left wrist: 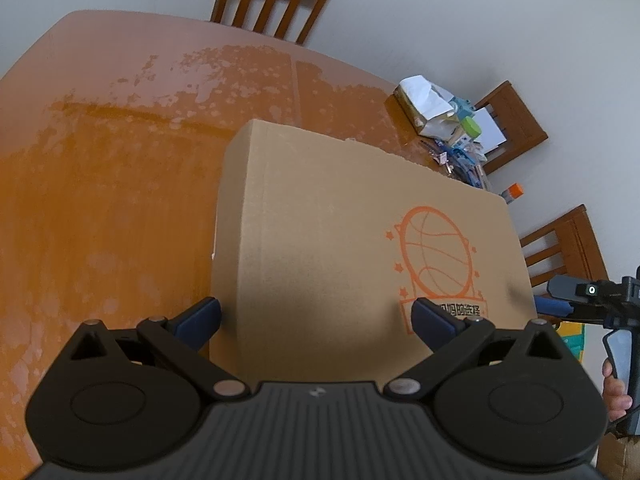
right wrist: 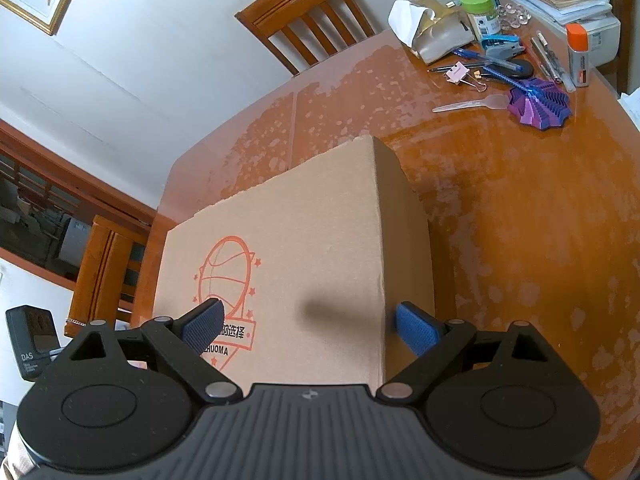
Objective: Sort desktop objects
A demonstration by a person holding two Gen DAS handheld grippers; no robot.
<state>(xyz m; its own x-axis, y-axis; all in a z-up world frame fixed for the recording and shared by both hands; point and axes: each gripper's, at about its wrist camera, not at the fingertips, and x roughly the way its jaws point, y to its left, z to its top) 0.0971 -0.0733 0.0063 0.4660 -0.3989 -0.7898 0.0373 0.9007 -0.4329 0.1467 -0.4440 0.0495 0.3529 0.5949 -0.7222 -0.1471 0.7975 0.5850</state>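
Trouble ahead — my left gripper (left wrist: pixel 316 316) and right gripper (right wrist: pixel 310 326), both spread wide and empty, could shove the tan cardboard box with the orange basketball print (left wrist: pixel 340 240) into the far-right stationery clutter (right wrist: pixel 500 64).

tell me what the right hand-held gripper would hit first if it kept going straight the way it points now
Most likely the cardboard box. The right hand-held gripper is open and aimed at the box's printed side near its right-hand corner, with nothing visible between them. The depth of the gap is hard to judge through the fisheye.

The cardboard box (left wrist: pixel 328 216) is looking matt and slightly fibrous. The wooden table (right wrist: pixel 520 200) is shining glossy, its finish showing patchy wear.
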